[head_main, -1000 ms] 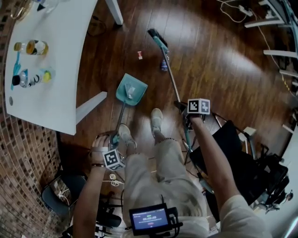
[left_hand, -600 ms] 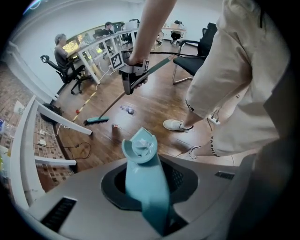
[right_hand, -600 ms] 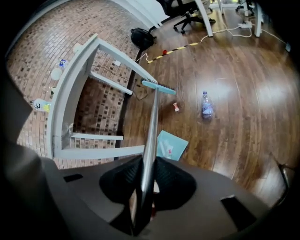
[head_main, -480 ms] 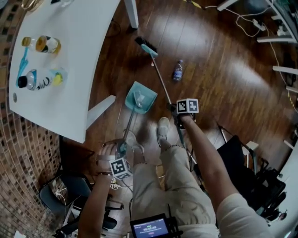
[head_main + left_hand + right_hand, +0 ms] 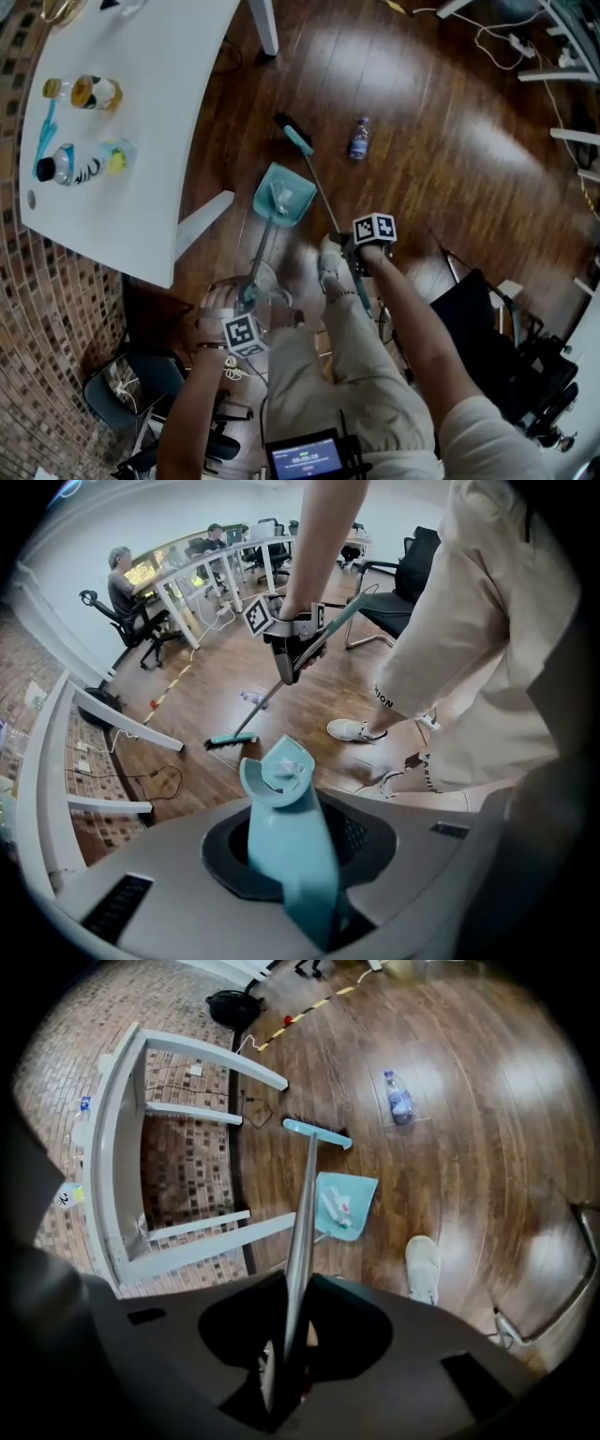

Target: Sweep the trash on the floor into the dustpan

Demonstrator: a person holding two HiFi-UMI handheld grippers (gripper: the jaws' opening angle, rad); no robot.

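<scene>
A teal dustpan point(image 5: 281, 195) rests on the wood floor with its long handle point(image 5: 255, 262) rising to my left gripper point(image 5: 246, 298), which is shut on it. In the left gripper view the handle point(image 5: 302, 855) runs straight out of the jaws to the pan point(image 5: 277, 771). White scraps with a red spot point(image 5: 336, 1206) lie in the pan point(image 5: 345, 1208). My right gripper point(image 5: 354, 261) is shut on the broom's metal stick point(image 5: 300, 1222). The teal broom head point(image 5: 292, 131) sits on the floor just beyond the pan's mouth. A plastic bottle point(image 5: 359, 138) lies on the floor further right.
A white table point(image 5: 141, 112) with bottles on it stands at the left, its leg point(image 5: 202, 217) close to the dustpan. The person's shoes point(image 5: 330, 258) are just behind the pan. A black office chair point(image 5: 478, 319) stands at the right, and cables point(image 5: 487, 47) run along the far floor.
The broom head has been drawn back across the floor toward the dustpan's mouth, away from the bottle. My right gripper has come down and nearer the person's body. The left gripper has held still.
</scene>
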